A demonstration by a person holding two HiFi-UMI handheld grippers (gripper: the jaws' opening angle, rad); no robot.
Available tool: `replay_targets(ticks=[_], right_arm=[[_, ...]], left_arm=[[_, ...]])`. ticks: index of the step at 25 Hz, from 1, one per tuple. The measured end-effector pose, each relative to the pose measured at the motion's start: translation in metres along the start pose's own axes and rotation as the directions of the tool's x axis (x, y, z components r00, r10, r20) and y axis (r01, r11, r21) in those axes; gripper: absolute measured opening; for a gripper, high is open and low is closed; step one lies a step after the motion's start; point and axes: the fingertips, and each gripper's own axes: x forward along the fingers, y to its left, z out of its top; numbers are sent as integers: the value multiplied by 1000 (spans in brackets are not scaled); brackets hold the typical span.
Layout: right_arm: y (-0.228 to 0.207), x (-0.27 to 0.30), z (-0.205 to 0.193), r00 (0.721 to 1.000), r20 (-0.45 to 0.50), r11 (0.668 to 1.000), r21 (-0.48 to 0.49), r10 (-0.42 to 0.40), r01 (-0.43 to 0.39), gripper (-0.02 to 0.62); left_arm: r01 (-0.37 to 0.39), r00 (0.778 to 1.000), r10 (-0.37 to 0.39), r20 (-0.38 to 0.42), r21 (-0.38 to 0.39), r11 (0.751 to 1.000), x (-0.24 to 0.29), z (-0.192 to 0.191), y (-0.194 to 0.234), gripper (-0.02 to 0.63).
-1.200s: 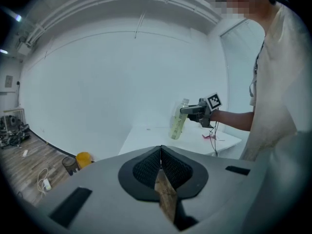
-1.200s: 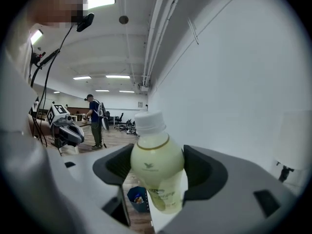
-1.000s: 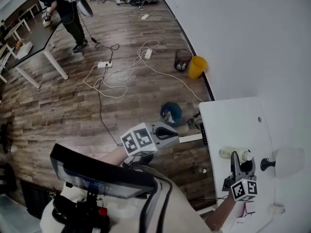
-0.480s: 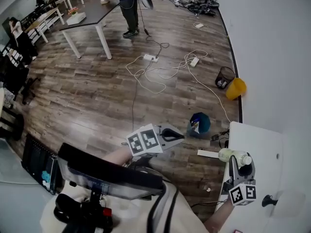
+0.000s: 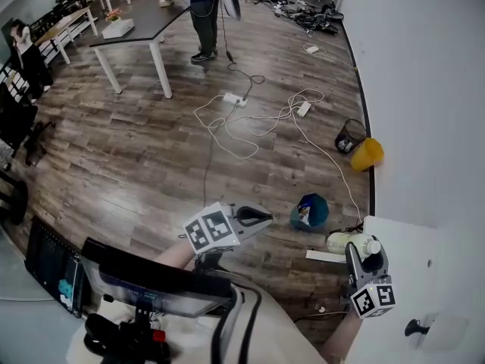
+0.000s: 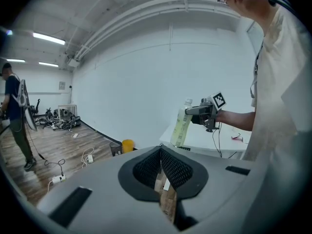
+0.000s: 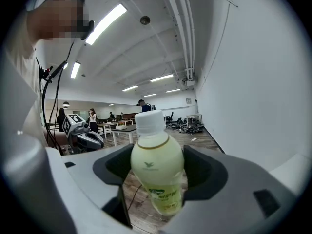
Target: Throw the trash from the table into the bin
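I am holding my left claw (image 5: pixel 260 217) clenched on nothing over the floor (image 5: pixel 136 165), and the blue bin (image 5: pixel 309 211) is standing just right of it, near the counter (image 5: pixel 424 241). My right claw (image 5: pixel 365 255) is grasping the bottle (image 5: pixel 342 243), which is hanging just off the counter's left edge, close to the bin. I judge I am carrying it to the bin, so the next move calls for centring the bottle over the bin's mouth and then releasing.

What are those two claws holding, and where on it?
The right gripper clamps a pale drink bottle around its upper body, below the white cap. The left gripper is shut and empty.
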Motion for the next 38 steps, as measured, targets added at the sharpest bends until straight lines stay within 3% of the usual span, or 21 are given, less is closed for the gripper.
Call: replay_targets(ticks=[7,12,19,23,27,33,38], right_arm=[[55,102,25,1000,-28,999,-47,-13,12,322],[80,160,30,999,-29,995,-95,16,-19,322],[116,196,28,990,-134,993,-109,-54,39,322],[84,205,6,977,-189,993,-85,-97,82,322],[21,200,-28,966,-217,990,-8,-140,142,322],[-80,215,-51,972,-194,988,57,-129,143,322],[-110,233,-69,964,-245,984,119,-100,132,322]], left_arm=[[3,999,-2,48,-28,1000,-56,-12,111,12],[-38,992,51,116,-109,993,-76,-20,177,12],[33,992,-13,125,-161,986,-97,-41,211,12],[81,993,-68,93,-155,985,-67,-37,210,12],[97,995,-92,41,-141,985,-16,-29,204,12],[58,998,-62,-32,-129,990,75,6,224,12],[59,998,-63,-26,-138,989,119,51,244,12]])
